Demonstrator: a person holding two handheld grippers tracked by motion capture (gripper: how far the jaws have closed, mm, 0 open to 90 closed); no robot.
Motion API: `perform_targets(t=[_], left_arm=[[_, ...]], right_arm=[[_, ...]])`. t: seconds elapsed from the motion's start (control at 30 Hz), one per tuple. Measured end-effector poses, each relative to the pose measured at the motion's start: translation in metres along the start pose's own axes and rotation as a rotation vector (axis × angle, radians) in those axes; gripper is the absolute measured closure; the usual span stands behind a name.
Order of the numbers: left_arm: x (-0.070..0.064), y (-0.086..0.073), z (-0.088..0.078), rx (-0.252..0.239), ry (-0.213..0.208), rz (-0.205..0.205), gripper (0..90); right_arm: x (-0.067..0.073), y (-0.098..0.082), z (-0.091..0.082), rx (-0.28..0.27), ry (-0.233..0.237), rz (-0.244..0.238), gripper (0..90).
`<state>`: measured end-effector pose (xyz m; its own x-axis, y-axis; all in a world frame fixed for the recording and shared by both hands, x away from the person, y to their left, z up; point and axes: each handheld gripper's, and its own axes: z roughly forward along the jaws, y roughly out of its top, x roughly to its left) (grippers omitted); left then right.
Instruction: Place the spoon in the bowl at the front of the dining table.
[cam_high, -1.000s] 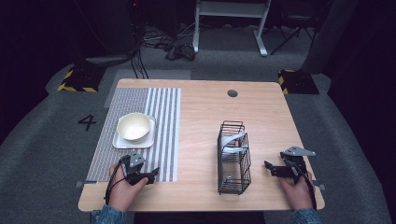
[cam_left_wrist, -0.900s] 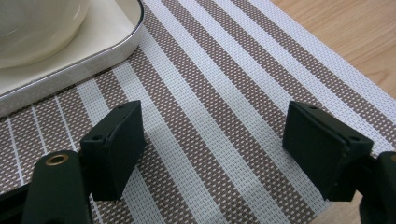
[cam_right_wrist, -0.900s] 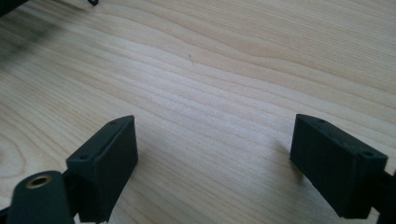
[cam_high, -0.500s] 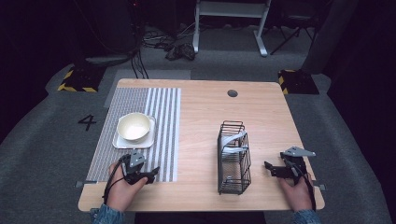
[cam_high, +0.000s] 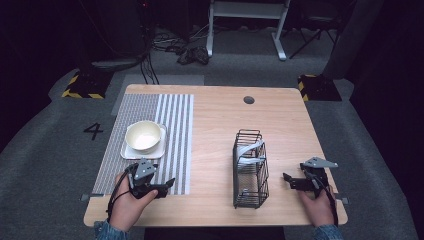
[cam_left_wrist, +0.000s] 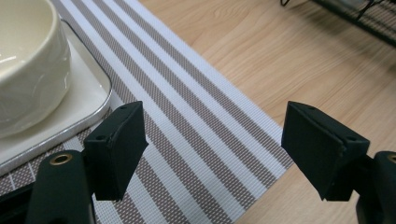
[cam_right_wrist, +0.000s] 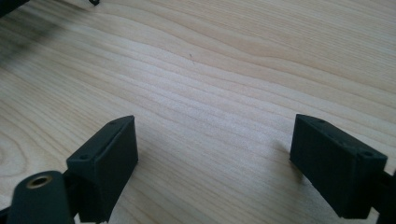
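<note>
A cream bowl (cam_high: 144, 136) sits on a square white plate (cam_high: 131, 151) on the striped placemat (cam_high: 175, 130) at the table's left. My left gripper (cam_high: 167, 186) rests just in front of the plate, open, with nothing between its jaws; its own view has the bowl (cam_left_wrist: 23, 60) at upper left and the mat (cam_left_wrist: 196, 130) under the left gripper (cam_left_wrist: 219, 154). A black wire rack (cam_high: 250, 167) holding pale dishes stands right of centre. My right gripper (cam_high: 288, 180) lies near the front right edge, open over bare wood, also empty in its own view of the right gripper (cam_right_wrist: 215, 163).
The wooden table (cam_high: 215, 125) has a round cable hole (cam_high: 249, 100) near its far edge. Beyond the table are grey floor, cables and a white stand. A corner of the wire rack (cam_left_wrist: 355, 18) shows at upper right in the left gripper view.
</note>
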<state>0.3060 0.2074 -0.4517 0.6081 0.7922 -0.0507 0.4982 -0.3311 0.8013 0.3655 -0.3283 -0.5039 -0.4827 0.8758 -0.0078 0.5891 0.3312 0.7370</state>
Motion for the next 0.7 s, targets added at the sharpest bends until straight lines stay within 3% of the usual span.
perform_targets(t=[0.27, 0.37, 0.5, 0.7], left_arm=[[-0.006, 0.01, -0.009, -0.083, -0.029, 0.003, 18.9], [-0.009, 0.015, -0.013, -0.111, -0.039, 0.024, 18.0], [-0.012, 0.021, -0.018, -0.176, -0.058, 0.021, 17.7], [-0.015, 0.027, -0.022, -0.231, -0.065, 0.013, 17.4]], right_arm=[[0.0, 0.0, 0.0, 0.0, 0.0, 0.0, 15.0], [0.0, 0.0, 0.0, 0.0, 0.0, 0.0, 15.0], [0.0, 0.0, 0.0, 0.0, 0.0, 0.0, 15.0], [0.0, 0.0, 0.0, 0.0, 0.0, 0.0, 15.0]])
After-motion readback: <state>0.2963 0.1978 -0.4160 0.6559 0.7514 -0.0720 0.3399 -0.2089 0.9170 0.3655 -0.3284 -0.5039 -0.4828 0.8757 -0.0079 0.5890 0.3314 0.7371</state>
